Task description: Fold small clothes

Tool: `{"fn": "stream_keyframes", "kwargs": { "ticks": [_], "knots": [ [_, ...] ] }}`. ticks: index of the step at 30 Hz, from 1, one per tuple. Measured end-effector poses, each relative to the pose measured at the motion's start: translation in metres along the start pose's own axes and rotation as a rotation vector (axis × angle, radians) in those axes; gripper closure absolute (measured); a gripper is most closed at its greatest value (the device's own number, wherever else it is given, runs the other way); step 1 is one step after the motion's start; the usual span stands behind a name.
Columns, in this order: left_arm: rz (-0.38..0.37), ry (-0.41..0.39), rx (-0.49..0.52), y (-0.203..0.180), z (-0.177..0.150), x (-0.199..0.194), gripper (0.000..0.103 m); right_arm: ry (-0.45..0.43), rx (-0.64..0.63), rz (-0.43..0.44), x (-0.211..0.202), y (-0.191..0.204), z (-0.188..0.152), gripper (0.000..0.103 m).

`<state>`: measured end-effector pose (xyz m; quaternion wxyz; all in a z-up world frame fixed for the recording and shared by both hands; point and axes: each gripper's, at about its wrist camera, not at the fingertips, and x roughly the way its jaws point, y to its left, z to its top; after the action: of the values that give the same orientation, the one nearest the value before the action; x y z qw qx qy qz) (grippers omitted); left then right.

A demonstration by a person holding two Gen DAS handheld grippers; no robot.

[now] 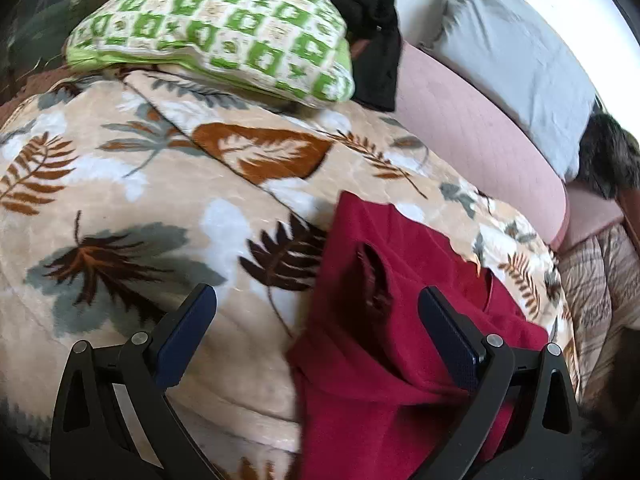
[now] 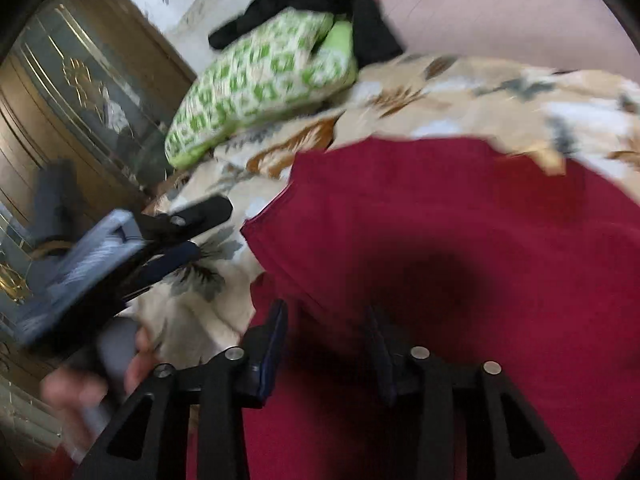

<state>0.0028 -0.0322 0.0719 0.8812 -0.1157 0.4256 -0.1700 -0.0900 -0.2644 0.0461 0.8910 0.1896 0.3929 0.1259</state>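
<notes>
While the bed fills both views, a dark red garment (image 1: pixel 384 344) lies rumpled on a beige blanket (image 1: pixel 132 200) printed with brown and grey leaves. From the left wrist camera, the left gripper (image 1: pixel 316 312) is spread wide, nothing between its jaws. Its left finger (image 1: pixel 186 332) hangs over bare blanket, and its right finger (image 1: pixel 450 336) sits over the red cloth; whether that finger touches the cloth cannot be told. The garment's edge runs up between the two fingers, so about half the gap shows red fabric and half shows blanket.

From the right wrist camera, which is blurred by motion, the right gripper (image 2: pixel 326 348) is partly parted with its jaws apart above the red garment (image 2: pixel 460 248), which spreads ahead of and beneath both fingers. No cloth is visibly pinched between them. At the left of this view the other gripper appears, held in a hand (image 2: pixel 80 388).

At the head of the bed rests a green and white patterned pillow (image 1: pixel 216 32) with a black garment (image 1: pixel 368 28) draped behind it. A pink cushion (image 1: pixel 480 144) lies along the right side. No readable writing, brand or label shows anywhere.
</notes>
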Motion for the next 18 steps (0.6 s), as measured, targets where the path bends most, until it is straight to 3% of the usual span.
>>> {"fn": "stream_keyframes", "kwargs": {
  "ticks": [4,7,9,12,13,14,15,18],
  "knots": [
    [0.007,0.032,0.076,-0.019,-0.008,0.014,0.002,-0.126,0.087,-0.258,-0.085,-0.058,-0.008,0.059],
    [0.003,0.056,0.108,-0.028,-0.012,0.024,0.002,-0.145,0.292,-0.374,-0.117,-0.135,-0.004,0.052],
    [0.014,0.072,0.13,-0.033,-0.014,0.033,0.002,-0.066,0.431,-0.342,-0.107,-0.18,-0.003,0.051],
    [0.06,0.116,0.163,-0.035,-0.018,0.05,0.002,0.016,0.545,-0.208,-0.071,-0.214,-0.007,0.051],
    [0.072,0.122,0.164,-0.034,-0.019,0.052,0.002,0.014,0.52,-0.204,-0.064,-0.212,-0.004,0.057],
    [0.079,0.125,0.161,-0.032,-0.019,0.054,0.002,-0.004,0.464,-0.233,-0.065,-0.205,0.002,0.076],
    [0.079,0.129,0.155,-0.03,-0.019,0.056,0.002,-0.027,0.393,-0.268,-0.067,-0.196,0.01,0.085],
    [0.1,0.136,0.152,-0.027,-0.022,0.058,0.002,-0.08,0.266,-0.37,-0.076,-0.18,0.025,0.091]
  ]
}}
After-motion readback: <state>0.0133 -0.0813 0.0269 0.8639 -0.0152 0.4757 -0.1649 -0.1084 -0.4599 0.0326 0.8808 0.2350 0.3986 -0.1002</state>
